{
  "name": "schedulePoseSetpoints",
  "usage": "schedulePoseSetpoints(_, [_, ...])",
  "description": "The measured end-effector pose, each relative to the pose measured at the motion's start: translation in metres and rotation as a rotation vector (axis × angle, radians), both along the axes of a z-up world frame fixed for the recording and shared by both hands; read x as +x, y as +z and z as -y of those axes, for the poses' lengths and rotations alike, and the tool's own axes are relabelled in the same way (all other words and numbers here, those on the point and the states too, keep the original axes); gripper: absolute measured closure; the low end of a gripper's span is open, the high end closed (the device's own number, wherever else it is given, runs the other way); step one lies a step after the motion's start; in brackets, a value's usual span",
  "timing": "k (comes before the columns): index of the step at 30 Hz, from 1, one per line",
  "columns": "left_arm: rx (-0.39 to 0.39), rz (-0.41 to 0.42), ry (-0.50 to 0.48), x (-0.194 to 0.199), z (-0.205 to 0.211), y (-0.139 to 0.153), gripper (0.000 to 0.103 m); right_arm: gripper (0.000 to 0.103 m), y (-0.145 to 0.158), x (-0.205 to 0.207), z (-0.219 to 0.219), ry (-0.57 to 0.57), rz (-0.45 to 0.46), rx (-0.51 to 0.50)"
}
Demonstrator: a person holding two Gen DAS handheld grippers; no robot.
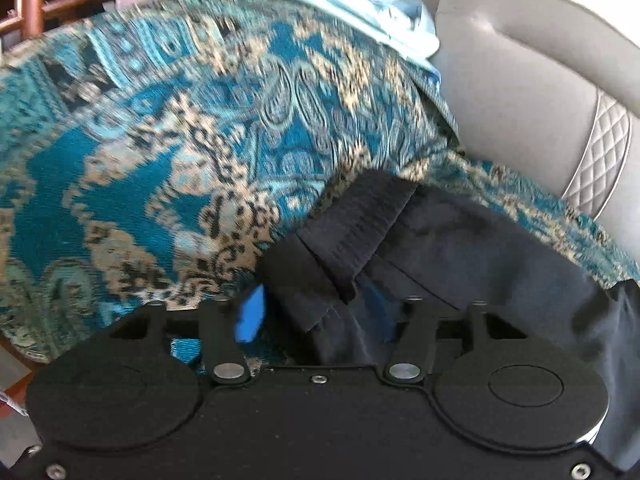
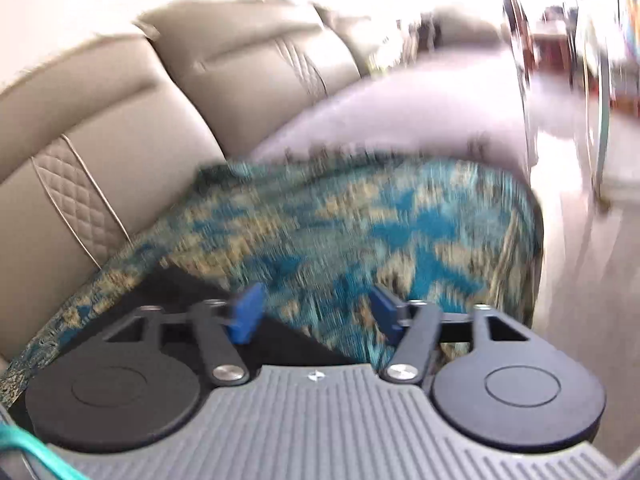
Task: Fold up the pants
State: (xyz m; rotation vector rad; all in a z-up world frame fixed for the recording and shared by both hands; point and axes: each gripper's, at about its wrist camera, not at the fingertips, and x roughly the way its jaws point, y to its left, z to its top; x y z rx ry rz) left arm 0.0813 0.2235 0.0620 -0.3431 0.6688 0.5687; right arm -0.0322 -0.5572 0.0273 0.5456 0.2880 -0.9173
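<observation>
Left wrist view: found left gripper point(image 1: 316, 314) low over the pants point(image 1: 460, 240), jaws spread partway, dark fold of cloth lying loose between them. Saw one blue pad point(image 1: 250, 316) clear of the cloth on the left; other pad mostly hidden behind the fold. Noted no pinch. Placed pants near and right on the patterned throw point(image 1: 180, 140), bunched, with a thick dark strip point(image 1: 360, 220), hem or waistband, raised on top and the remainder trailing off to the right. Logged beige sofa back point(image 1: 520, 92) far right, pale blue cloth point(image 1: 360, 4) far behind.

Right wrist view: found right gripper point(image 2: 316, 312) with jaws spread wide, nothing between them, only the throw point(image 2: 360, 232) beyond. Caught just a dark corner of pants point(image 2: 172, 284) near left, under the left finger. Heavy blur; edges hard to trace.

Judged step as a release or re-grip partway through a fold. Judged best to draw left gripper straight back to avoid snagging cloth on the hidden pad, then flatten the raised strip before any further crease, take matching edges with both grippers, and keep the throw out of either pinch.
</observation>
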Motion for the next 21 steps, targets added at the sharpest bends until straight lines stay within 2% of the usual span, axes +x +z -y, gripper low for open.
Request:
schedulePoseSetpoints(2, [0.078,0.016,0.009,-0.009,0.01,0.009,0.032,0.001,0.011,0.003,-0.018,0.006,0.008,-0.093])
schedulePoseSetpoints(6, [0.304,0.105,-0.018,-0.028,0.044,0.032,0.021,0.0,0.03,0.025,-0.074,0.162,0.015,-0.275])
schedulePoseSetpoints(8, [0.359,0.153,-0.085,-0.028,0.061,0.044,0.02,0.0,0.037,0.045,-0.104,0.273,0.013,-0.328])
schedulePoseSetpoints(10, [0.381,0.188,-0.171,-0.021,0.078,0.054,0.02,0.0,0.042,0.066,-0.139,0.386,0.008,-0.371])
schedulePoseSetpoints(12, [0.387,0.209,-0.254,-0.009,0.094,0.059,0.032,0.0,0.045,0.09,-0.177,0.502,-0.001,-0.408])
schedulePoseSetpoints(13, [0.383,0.216,-0.3,-0.001,0.103,0.059,0.049,0.0,0.045,0.101,-0.196,0.551,-0.007,-0.421])
schedulePoseSetpoints(14, [0.371,0.214,-0.345,0.009,0.11,0.058,0.063,0.0,0.045,0.111,-0.215,0.603,-0.013,-0.433])
schedulePoseSetpoints(16, [0.318,0.189,-0.437,0.031,0.121,0.052,0.075,0.0,0.044,0.129,-0.254,0.707,-0.029,-0.461])
schedulePoseSetpoints(18, [0.259,0.145,-0.508,0.057,0.127,0.041,0.079,0.0,0.041,0.143,-0.292,0.806,-0.048,-0.502])
schedulePoseSetpoints(21, [0.264,0.074,-0.545,0.09,0.136,0.019,0.08,0.0,0.033,0.154,-0.347,0.948,-0.075,-0.569])
